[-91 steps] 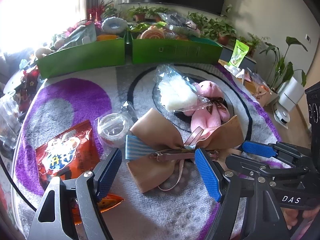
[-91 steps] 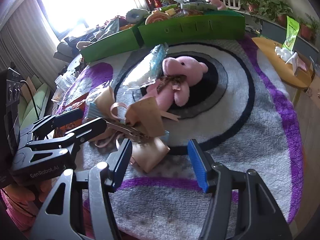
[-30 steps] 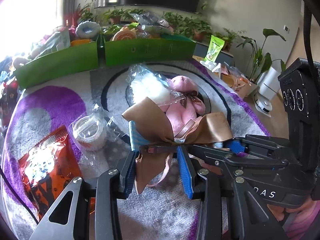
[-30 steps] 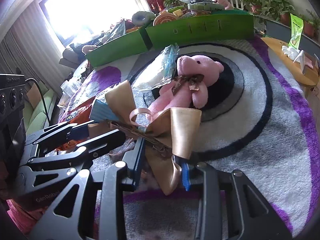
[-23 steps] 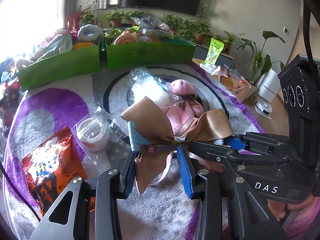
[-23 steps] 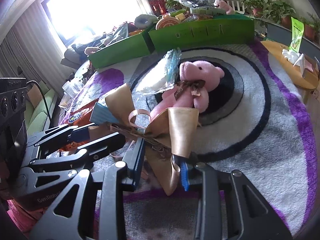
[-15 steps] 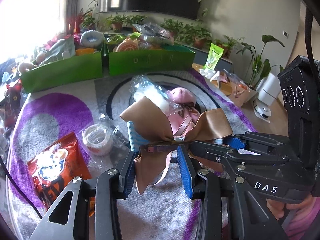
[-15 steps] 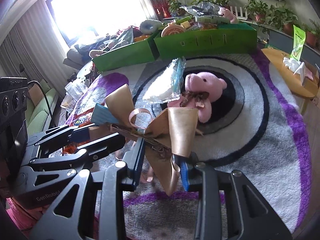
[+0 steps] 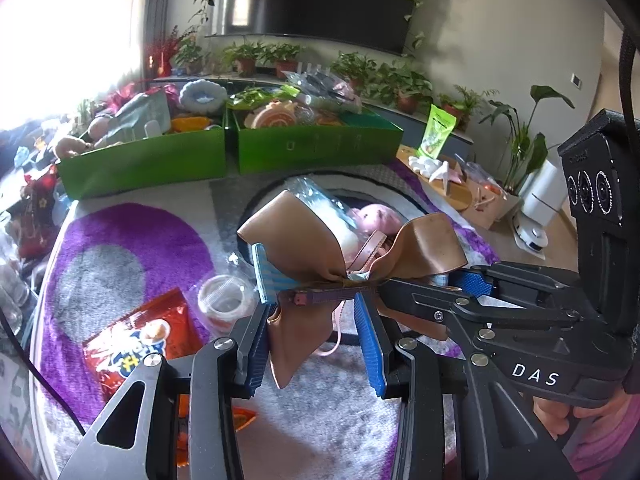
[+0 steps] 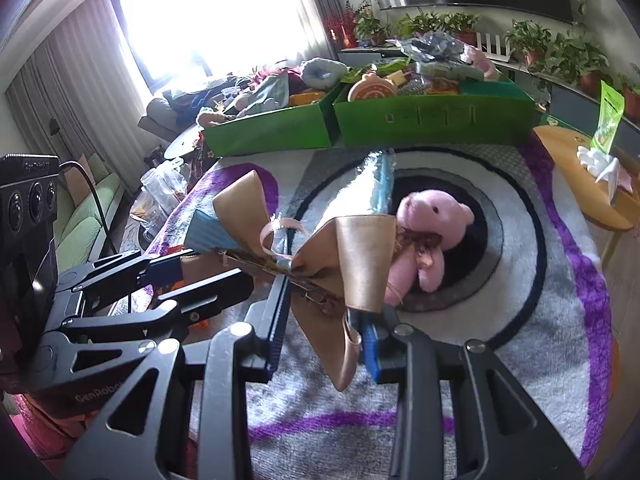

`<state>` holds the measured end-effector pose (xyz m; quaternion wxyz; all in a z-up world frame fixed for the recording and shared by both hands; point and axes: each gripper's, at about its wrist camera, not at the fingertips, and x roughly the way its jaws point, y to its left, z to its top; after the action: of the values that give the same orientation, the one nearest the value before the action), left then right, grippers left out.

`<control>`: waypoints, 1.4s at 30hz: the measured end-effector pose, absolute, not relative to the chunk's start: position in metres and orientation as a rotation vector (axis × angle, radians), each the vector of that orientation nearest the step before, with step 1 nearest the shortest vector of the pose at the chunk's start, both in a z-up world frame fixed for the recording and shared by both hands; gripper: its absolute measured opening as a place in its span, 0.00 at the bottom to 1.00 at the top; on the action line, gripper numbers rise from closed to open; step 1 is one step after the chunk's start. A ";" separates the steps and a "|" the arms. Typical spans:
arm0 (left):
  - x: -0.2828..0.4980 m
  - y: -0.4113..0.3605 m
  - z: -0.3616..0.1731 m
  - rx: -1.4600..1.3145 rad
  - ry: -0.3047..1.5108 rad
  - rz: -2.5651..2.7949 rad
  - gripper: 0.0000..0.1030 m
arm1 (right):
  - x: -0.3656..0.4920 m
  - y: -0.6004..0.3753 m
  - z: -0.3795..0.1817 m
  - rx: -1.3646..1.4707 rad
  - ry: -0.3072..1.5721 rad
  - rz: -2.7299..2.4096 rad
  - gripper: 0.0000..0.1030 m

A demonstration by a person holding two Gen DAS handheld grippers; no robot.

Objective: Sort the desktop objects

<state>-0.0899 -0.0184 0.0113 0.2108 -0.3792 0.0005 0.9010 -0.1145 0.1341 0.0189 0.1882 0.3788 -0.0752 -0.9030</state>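
Both grippers are holding the tan bow hair clip (image 9: 344, 256) off the rug (image 9: 132, 240): left gripper (image 9: 316, 344) jaws narrowed on its tail, right gripper (image 10: 324, 320) jaws narrowed on the other tail. Risk: satin slipping, or opposing pulls dropping it short of the green bins (image 9: 320, 148).

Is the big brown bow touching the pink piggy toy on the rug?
Apart. In the right wrist view the bow hangs in the air, pinched by both tongs, the right tongs and the left tongs, while the piggy lies on the rug behind it.
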 end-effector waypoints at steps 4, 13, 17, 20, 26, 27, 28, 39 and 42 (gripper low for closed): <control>-0.095 -0.024 0.015 -1.048 0.003 2.518 0.38 | -0.119 0.129 0.023 1.054 -0.194 -2.540 0.33; -0.105 -0.038 0.026 -1.021 -0.014 2.554 0.38 | -0.132 0.114 0.035 1.025 -0.154 -2.537 0.33; -0.108 -0.045 0.031 -1.011 -0.018 2.570 0.38 | -0.139 0.106 0.041 1.011 -0.141 -2.534 0.33; -0.113 -0.053 0.034 -1.006 -0.033 2.582 0.38 | -0.144 0.100 0.045 1.005 -0.128 -2.529 0.33; -0.121 -0.068 0.039 -1.002 -0.069 2.602 0.38 | -0.153 0.086 0.053 0.989 -0.098 -2.519 0.33; -0.122 -0.069 0.040 -1.001 -0.070 2.606 0.38 | -0.155 0.083 0.054 0.987 -0.092 -2.516 0.33; -0.123 -0.072 0.040 -1.000 -0.073 2.611 0.38 | -0.157 0.081 0.055 0.986 -0.089 -2.514 0.33; -0.132 -0.096 0.050 -0.976 -0.094 2.658 0.38 | -0.170 0.056 0.069 0.936 -0.037 -2.494 0.33; -0.136 -0.102 0.052 -0.974 -0.104 2.668 0.38 | -0.175 0.050 0.074 0.907 -0.030 -2.493 0.33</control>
<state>-0.1358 -0.1024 0.0524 0.1494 -0.3389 -0.0363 0.9282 -0.1754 0.0505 0.0739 0.2418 0.3317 -0.0110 -0.9118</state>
